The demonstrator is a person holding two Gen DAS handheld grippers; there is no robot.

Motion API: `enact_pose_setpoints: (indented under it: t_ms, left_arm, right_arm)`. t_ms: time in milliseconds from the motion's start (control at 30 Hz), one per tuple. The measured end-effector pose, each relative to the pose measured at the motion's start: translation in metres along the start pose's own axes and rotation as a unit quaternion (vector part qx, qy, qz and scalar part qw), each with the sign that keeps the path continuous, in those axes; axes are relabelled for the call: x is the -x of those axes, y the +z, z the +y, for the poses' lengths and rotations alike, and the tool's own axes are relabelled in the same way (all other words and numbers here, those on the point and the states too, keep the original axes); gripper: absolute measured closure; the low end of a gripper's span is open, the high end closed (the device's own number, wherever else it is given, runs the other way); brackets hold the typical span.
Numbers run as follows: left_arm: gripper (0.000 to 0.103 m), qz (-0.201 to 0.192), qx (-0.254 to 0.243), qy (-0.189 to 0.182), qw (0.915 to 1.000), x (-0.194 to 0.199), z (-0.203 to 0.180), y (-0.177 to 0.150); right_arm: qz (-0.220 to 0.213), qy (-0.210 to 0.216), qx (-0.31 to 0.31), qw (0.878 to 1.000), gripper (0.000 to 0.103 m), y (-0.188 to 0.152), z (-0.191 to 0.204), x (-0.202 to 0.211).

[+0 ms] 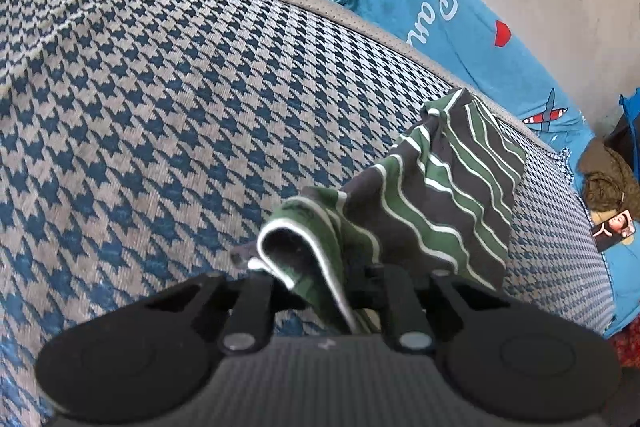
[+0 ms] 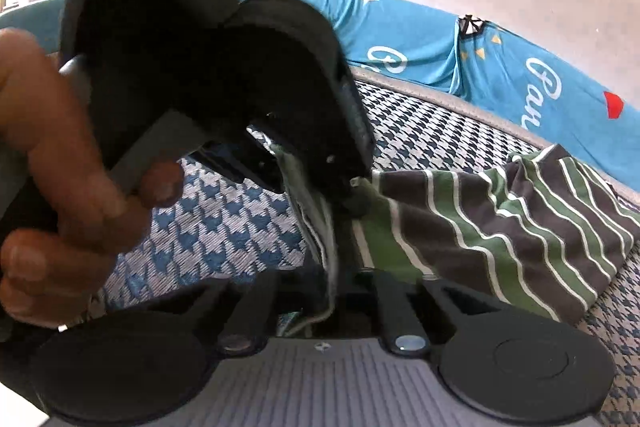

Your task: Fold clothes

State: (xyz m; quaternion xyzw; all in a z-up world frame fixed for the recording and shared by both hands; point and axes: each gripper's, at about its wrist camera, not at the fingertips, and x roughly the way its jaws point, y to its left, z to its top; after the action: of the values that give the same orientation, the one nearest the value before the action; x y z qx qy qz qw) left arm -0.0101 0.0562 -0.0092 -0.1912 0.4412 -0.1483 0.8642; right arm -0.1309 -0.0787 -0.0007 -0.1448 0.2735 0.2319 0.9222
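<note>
Two hand-held grippers pinch one edge of a striped garment over a houndstooth-patterned mat.

The striped garment [image 1: 452,195] is soft knit cloth in dark grey and green bands with thin white lines; it drapes rightward and away, its far end resting on the woven blue-and-grey houndstooth mat [image 1: 160,107], which has a grey stitched border. The left gripper [image 1: 320,291], matte black plastic with round side discs, is closed on a rolled, white-edged fold of the garment. The right gripper [image 2: 332,291] clamps the same bunched edge just beside it. A hand [image 2: 60,187] grips the left tool's handle. Beyond the mat lies a turquoise sheet [image 1: 460,27] printed with white cursive letters reading "Pau", the rest cut off.
</note>
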Motion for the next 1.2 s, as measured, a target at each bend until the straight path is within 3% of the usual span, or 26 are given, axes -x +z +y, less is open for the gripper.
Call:
enact_pose_setpoints:
  t_ms: [267, 500, 667, 733, 767, 833, 867, 900, 1000, 1067, 1200]
  left_arm:
    - [0.093, -0.048, -0.037, 0.019, 0.9979, 0.03, -0.004, 0.014]
    - [0.093, -0.077, -0.012, 0.05, 0.9957, 0.071, 0.034, 0.038]
    - [0.091, -0.078, 0.041, 0.079, 0.993, 0.087, 0.074, 0.053]
    - [0.086, -0.078, 0.065, 0.109, 0.9888, 0.089, 0.086, 0.051]
    - [0.079, -0.078, 0.077, 0.124, 0.9862, 0.089, 0.092, 0.05]
    - [0.056, -0.079, 0.101, 0.154, 0.9797, 0.091, 0.104, 0.049]
    - [0.04, -0.084, 0.115, 0.166, 0.9758, 0.092, 0.108, 0.048]
    - [0.034, -0.091, 0.127, 0.173, 0.9724, 0.095, 0.11, 0.046]
    - [0.028, -0.116, 0.13, 0.179, 0.9682, 0.107, 0.109, 0.042]
    - [0.022, -0.121, 0.115, 0.17, 0.9713, 0.106, 0.1, 0.04]
    - [0.02, -0.122, 0.085, 0.153, 0.977, 0.1, 0.083, 0.036]
  right_arm:
    - [-0.004, 0.039, -0.021, 0.999, 0.097, 0.019, 0.005, 0.007]
    - [-0.024, 0.095, -0.046, 0.994, 0.097, 0.05, 0.033, -0.007]
    - [-0.028, 0.136, -0.053, 0.989, 0.094, 0.069, 0.06, -0.024]
    - [-0.018, 0.138, -0.054, 0.989, 0.09, 0.071, 0.066, -0.029]
    - [-0.012, 0.139, -0.055, 0.989, 0.086, 0.072, 0.069, -0.031]
    - [-0.012, 0.137, -0.044, 0.99, 0.072, 0.068, 0.07, -0.027]
    - [-0.014, 0.137, -0.039, 0.99, 0.07, 0.066, 0.07, -0.024]
    - [-0.016, 0.137, -0.033, 0.99, 0.069, 0.063, 0.07, -0.021]
    - [-0.008, 0.136, -0.024, 0.99, 0.068, 0.055, 0.06, -0.011]
    - [-0.003, 0.131, -0.023, 0.991, 0.067, 0.046, 0.046, -0.005]
    - [0.011, 0.108, -0.017, 0.994, 0.067, 0.035, 0.008, -0.004]
